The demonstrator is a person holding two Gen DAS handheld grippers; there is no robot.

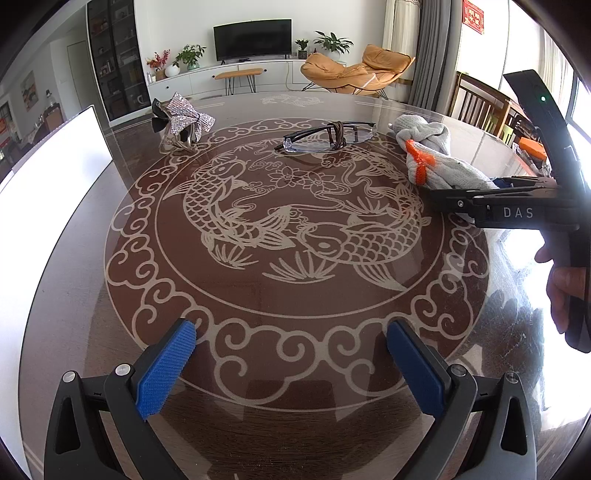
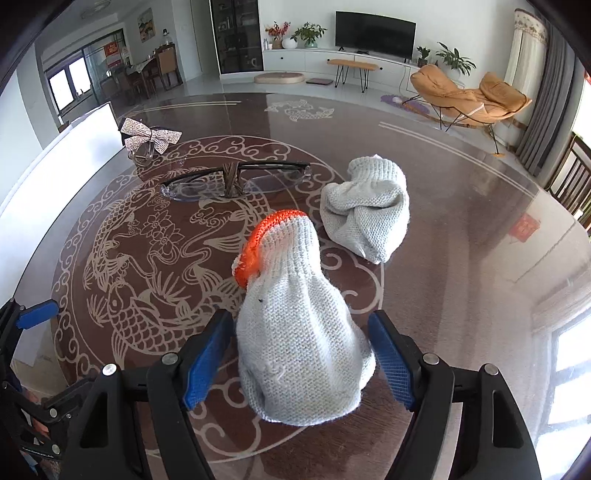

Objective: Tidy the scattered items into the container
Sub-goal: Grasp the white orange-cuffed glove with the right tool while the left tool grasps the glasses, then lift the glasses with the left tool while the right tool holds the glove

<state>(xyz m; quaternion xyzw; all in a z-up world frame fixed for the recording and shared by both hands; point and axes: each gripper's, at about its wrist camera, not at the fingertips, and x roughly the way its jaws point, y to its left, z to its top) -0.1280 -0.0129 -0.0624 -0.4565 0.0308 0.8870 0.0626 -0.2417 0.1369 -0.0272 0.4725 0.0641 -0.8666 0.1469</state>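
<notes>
Two grey knitted work gloves lay on the round, koi-patterned glass tabletop (image 2: 461, 206). The nearer grey glove with an orange cuff (image 2: 295, 332) ran lengthwise away from the right gripper (image 2: 299, 363), cuff pointing far, between wide-spread jaws that did not press it. The second crumpled grey glove (image 2: 365, 206) lay just beyond. The left gripper (image 1: 291, 365) hung agape, empty. One pair of spectacles (image 2: 236, 181) lay crosswise.

White letters "DAS" readable on the black body of the right hand-held gripper (image 1: 439, 201), seen from the left wrist. Red wall hanging (image 1: 473, 16) with gold characters, too small to read.
</notes>
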